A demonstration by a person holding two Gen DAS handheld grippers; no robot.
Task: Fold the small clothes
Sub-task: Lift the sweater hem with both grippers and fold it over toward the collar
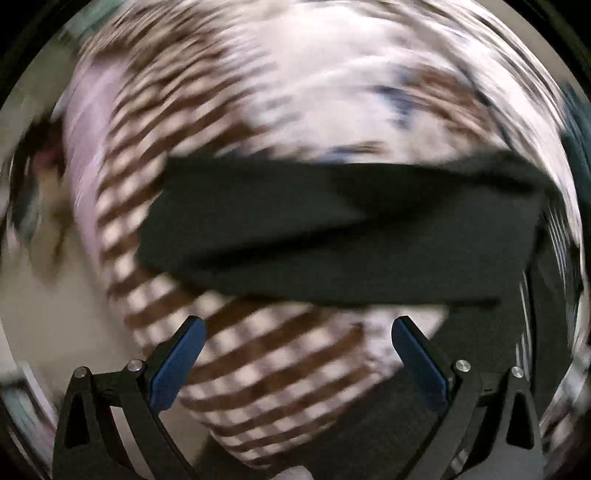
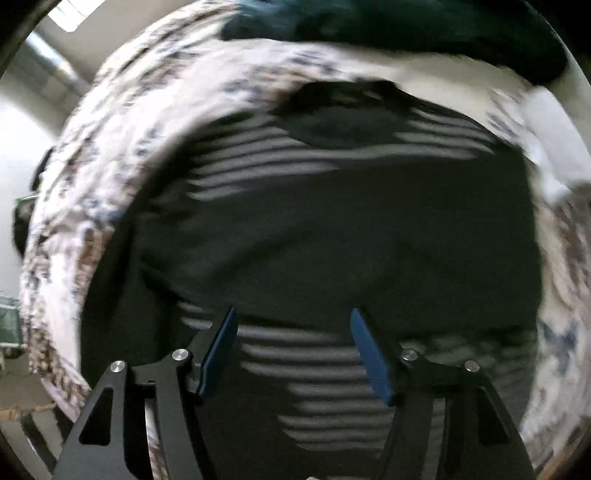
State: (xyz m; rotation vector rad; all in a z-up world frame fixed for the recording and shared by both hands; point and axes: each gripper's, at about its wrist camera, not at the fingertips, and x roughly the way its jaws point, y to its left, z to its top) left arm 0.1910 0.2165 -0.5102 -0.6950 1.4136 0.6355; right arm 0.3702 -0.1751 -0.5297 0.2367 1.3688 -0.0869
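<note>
Both views are smeared with motion blur, so fine detail is hard to read. The left claw [image 1: 297, 332] stands wide, its blue-padded fingers [image 1: 177, 363] well apart with nothing between them. Just beyond its tips a dark, almost black cloth garment [image 1: 332, 236] lies in a broad band across a brown-and-white checked fabric [image 1: 155, 206], and past that is a white floral-patterned bedcover [image 1: 332, 74] with blue and brown marks. The garment's right end runs off into shadow, so its outline there cannot be traced.

The right claw [image 2: 293, 325] is also open, a little narrower, gripping nothing. Under and beyond it the same dark garment [image 2: 332, 240] fills most of the view, crossed by pale grey bars [image 2: 325, 373] that may be stripes of light or part of the weave. The bedcover [image 2: 110, 147] rings the garment on the left, far side and right. Beyond the garment a dark teal heap of cloth [image 2: 388, 33] is cut off by the lens edge, and a white folded piece [image 2: 550, 147] sits to the garment's right, too blurred to identify.
</note>
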